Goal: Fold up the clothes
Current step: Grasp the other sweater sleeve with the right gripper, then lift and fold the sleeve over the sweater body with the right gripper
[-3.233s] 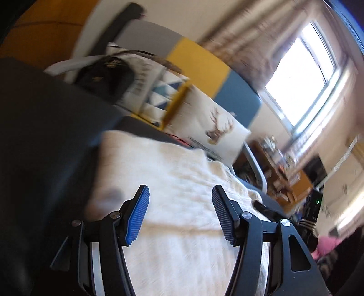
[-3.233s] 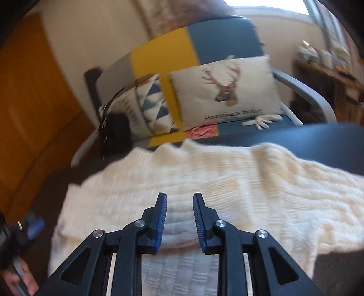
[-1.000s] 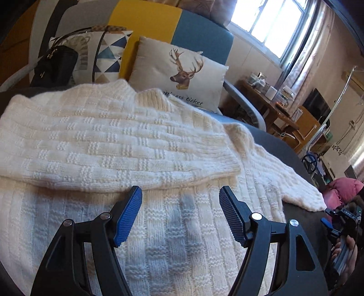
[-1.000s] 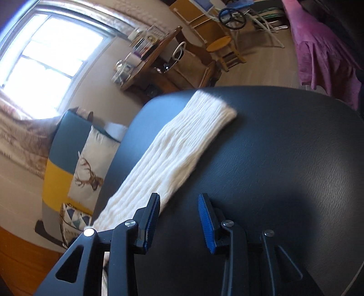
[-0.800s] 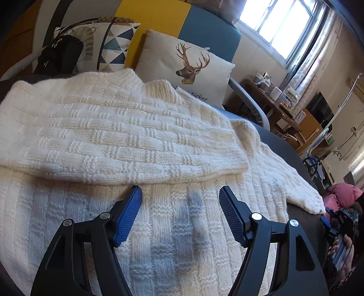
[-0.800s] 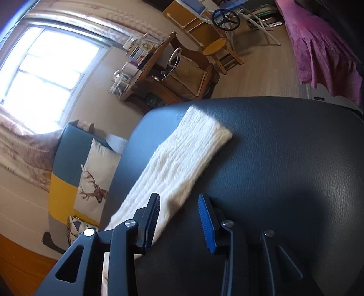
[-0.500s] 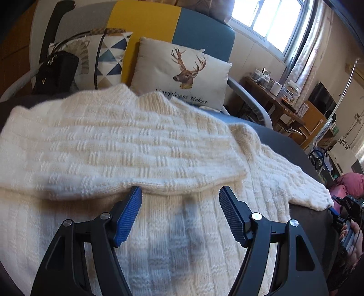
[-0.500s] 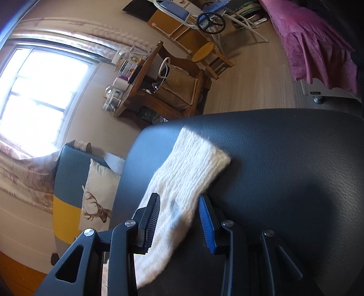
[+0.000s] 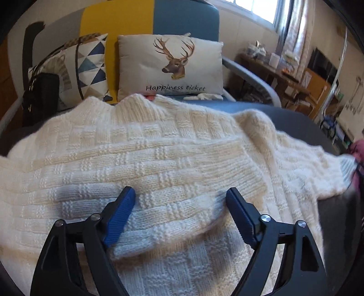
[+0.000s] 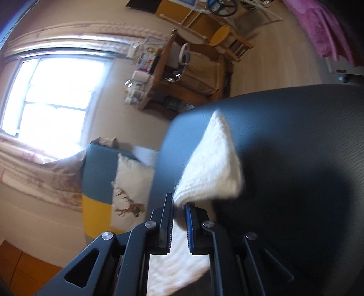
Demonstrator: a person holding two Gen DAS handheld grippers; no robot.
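A cream knit sweater (image 9: 159, 159) lies spread over a dark padded table (image 9: 336, 205), one sleeve folded across its body. The left gripper (image 9: 179, 205) hangs over that folded sleeve with its jaws spread wide, having just opened further; the knit lies beneath and between the blue pads, with the folded sleeve's cuff running just in front of them, and neither pad presses on it. The right gripper (image 10: 179, 205) has just drawn its jaws in and now pinches the other sleeve's cuff (image 10: 211, 164), which stands up from the tabletop in a peaked fold beyond the fingertips.

Behind the table a sofa (image 9: 182, 16) carries a deer cushion (image 9: 170, 66) and a triangle-patterned cushion (image 9: 91, 66), with a black bag (image 9: 41, 95) beside them. The right wrist view is smeared by motion, so the knit below the fingers is a pale blur. In the left wrist view the far sleeve end at the right edge is also blurred, and the sweater's hem is cut off by the frame.
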